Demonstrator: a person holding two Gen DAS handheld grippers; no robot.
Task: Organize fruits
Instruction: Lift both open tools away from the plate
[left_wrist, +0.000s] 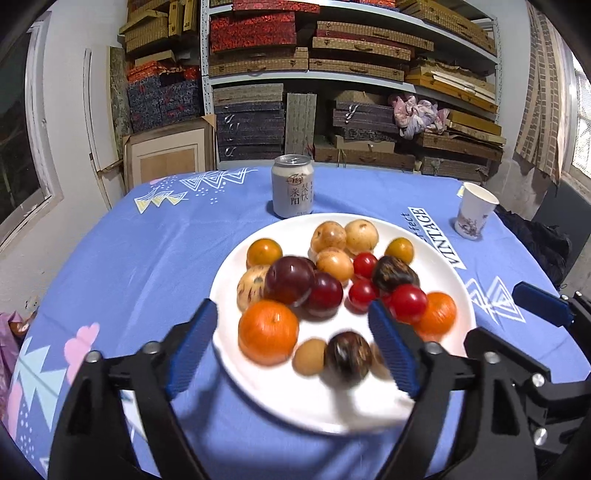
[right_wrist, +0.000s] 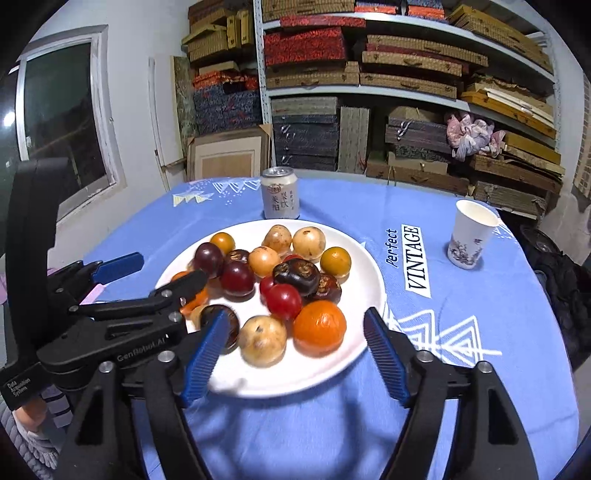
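Note:
A white plate (left_wrist: 458, 280) (right_wrist: 365, 266) on the blue tablecloth holds several fruits: oranges (left_wrist: 267, 331) (right_wrist: 319, 325), dark red plums (left_wrist: 290, 280) (right_wrist: 237, 277), red tomatoes (left_wrist: 408, 303) (right_wrist: 283, 301), tan round fruits (left_wrist: 361, 236) (right_wrist: 263, 340) and dark brown chestnut-like ones (left_wrist: 348, 355) (right_wrist: 296, 276). My left gripper (left_wrist: 291, 350) is open and empty, its fingers straddling the plate's near side. My right gripper (right_wrist: 295, 358) is open and empty over the plate's near edge. The left gripper also shows at the left of the right wrist view (right_wrist: 159, 275).
A drink can (left_wrist: 291, 186) (right_wrist: 280, 194) stands just behind the plate. A paper cup (left_wrist: 474, 210) (right_wrist: 469, 234) stands at the right. The right gripper's blue finger (left_wrist: 543, 304) shows at the right edge. Shelves of boxes stand behind the table.

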